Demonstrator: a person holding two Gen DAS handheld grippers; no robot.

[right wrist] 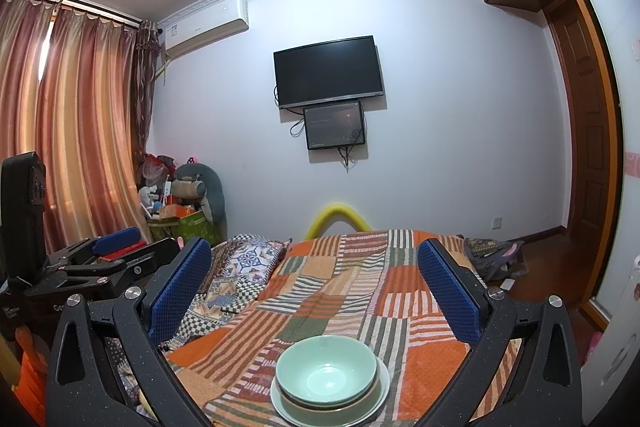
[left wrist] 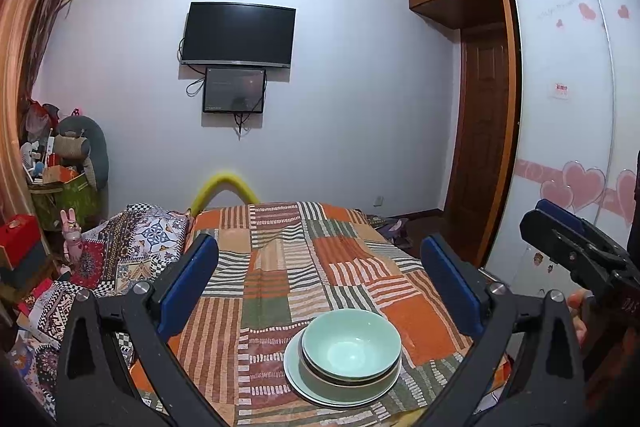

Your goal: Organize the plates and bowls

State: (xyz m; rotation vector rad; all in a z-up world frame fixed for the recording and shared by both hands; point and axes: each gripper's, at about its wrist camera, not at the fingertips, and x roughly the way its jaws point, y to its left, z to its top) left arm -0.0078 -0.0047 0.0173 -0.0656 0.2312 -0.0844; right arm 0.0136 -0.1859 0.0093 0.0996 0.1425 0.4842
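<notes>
Green bowl (left wrist: 351,347) stacked on plate (left wrist: 298,375) — both claws spread, empty

You've got glossy glazed ceramic bowls (left wrist: 351,347) on a matching plate (left wrist: 304,379), sitting on a matt woven patchwork cloth (left wrist: 280,267).

At lower centre, a green bowl (left wrist: 351,347) sits stacked on a pale green plate (left wrist: 308,383) atop the patchwork cloth (left wrist: 280,267), between wide-apart blue pads (left wrist: 188,283).

Both my wrist cameras look forward over the patchwork cloth (left wrist: 320,267) (low, close), sharing the television (right wrist: 328,71) wall.
</notes>
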